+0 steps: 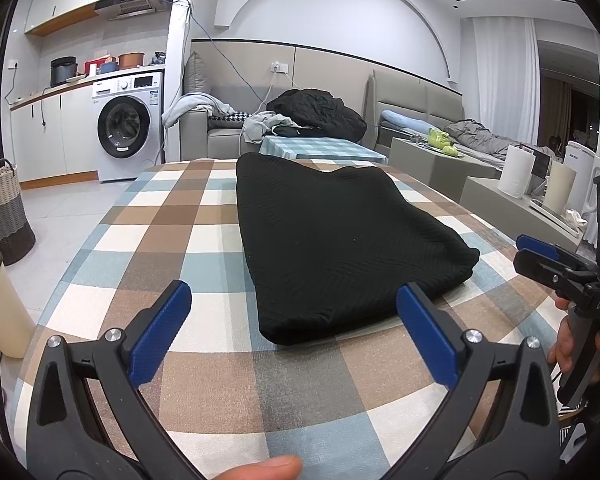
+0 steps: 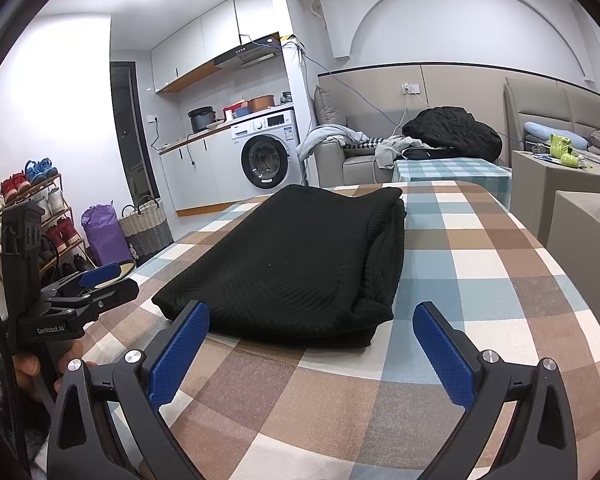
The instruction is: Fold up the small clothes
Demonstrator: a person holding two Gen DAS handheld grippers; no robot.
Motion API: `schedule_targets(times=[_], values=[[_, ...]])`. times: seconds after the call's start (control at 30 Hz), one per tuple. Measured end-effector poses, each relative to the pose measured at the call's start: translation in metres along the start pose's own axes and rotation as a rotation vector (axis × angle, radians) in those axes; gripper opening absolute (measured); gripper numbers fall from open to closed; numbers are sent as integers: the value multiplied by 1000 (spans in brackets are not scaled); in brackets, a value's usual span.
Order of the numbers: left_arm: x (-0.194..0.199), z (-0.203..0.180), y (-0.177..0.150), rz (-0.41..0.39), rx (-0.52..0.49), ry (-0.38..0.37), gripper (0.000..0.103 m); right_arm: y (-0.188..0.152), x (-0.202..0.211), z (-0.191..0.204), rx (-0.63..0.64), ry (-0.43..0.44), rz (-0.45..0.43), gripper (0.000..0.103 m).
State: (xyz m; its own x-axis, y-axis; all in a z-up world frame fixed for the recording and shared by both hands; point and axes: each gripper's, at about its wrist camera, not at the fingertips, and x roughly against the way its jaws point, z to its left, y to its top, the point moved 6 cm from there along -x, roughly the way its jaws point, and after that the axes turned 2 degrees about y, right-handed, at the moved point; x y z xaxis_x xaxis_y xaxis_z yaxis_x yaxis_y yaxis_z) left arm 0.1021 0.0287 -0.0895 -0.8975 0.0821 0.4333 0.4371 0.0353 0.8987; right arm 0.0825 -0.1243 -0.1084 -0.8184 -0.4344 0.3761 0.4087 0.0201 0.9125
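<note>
Your left gripper (image 1: 294, 322) is black, its two fingers faced with blue textured pads (image 1: 160, 334) and pinned by silver screws. Your right gripper (image 2: 310, 346) matches it. Seen at 3 o'clock from the left, its side reads "DAS"; the left's reads "GenRobot.AI".

Low near-edge views, both facing garment (image 1: 340, 240)

White walls, washing machine (image 1: 124, 126), grey sofa (image 1: 220, 128), tiled floor.
</note>
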Motion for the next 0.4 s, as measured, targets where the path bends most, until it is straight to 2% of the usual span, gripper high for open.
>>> schedule_targets(times=[0.4], values=[[0, 1, 0, -3, -1, -4, 102, 0, -1, -2, 5, 6, 3, 103]])
